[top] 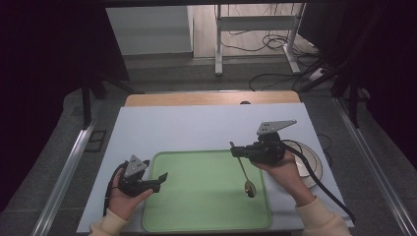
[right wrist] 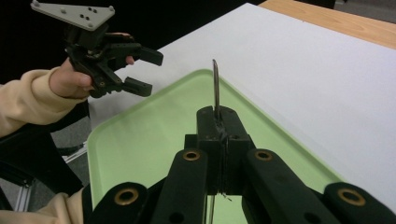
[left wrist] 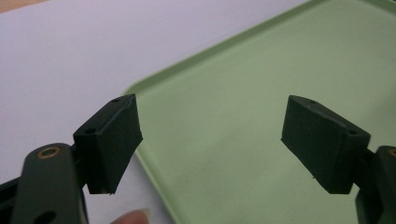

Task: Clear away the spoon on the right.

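Observation:
A metal spoon [top: 245, 175] hangs slanted over the right part of the green tray [top: 196, 206], with its bowl lowest and close to the tray floor. My right gripper [top: 237, 150] is shut on the spoon's handle near its upper end. In the right gripper view the handle tip [right wrist: 215, 86] sticks out past the closed right gripper [right wrist: 219, 116]. My left gripper [top: 158, 180] hovers open at the tray's left edge with nothing between its fingers. The left gripper view has the open left gripper [left wrist: 210, 140] over the tray's corner [left wrist: 154, 84].
A white plate [top: 314, 167] lies on the table right of the tray, partly under the right hand. The tray rests on a pale sheet [top: 196, 128] that covers most of the wooden table [top: 206, 98]. A desk frame and cables stand on the floor beyond.

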Motion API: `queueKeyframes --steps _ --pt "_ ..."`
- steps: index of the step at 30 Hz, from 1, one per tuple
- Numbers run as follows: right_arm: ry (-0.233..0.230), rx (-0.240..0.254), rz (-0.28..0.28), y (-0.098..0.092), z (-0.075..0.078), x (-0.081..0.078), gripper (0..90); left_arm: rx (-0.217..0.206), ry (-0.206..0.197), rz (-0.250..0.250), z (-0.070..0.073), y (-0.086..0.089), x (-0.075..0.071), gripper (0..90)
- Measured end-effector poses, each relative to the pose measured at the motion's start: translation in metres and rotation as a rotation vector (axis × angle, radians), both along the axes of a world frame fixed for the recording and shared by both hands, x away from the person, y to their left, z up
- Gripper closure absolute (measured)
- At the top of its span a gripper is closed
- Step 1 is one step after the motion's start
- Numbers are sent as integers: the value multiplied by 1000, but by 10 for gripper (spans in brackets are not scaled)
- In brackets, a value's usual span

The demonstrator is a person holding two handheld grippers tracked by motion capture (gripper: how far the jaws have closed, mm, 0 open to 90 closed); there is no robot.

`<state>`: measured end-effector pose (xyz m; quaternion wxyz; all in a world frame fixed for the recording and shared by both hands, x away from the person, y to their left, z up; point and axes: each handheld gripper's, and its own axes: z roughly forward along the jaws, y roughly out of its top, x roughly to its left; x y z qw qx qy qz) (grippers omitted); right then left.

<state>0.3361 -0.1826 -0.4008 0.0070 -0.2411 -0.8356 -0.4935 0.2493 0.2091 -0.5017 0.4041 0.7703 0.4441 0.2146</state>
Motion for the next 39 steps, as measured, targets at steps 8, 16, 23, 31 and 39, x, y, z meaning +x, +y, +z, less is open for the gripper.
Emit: queueKeyframes --steps 8,16,23,31,39 --pt "6 -45 -11 5 -7 0 889 3 3 -6 0 0 0 194" --pt "36 -77 -16 9 -20 3 889 3 5 -9 0 -1 0 194" --pt "66 -137 -17 19 -40 6 888 3 7 -11 -1 -1 0 194" --pt "112 -163 -57 25 -51 8 888 2 6 -9 -1 -1 0 192" --pt "182 -213 -122 31 -67 10 887 7 9 -11 -1 -2 0 191"
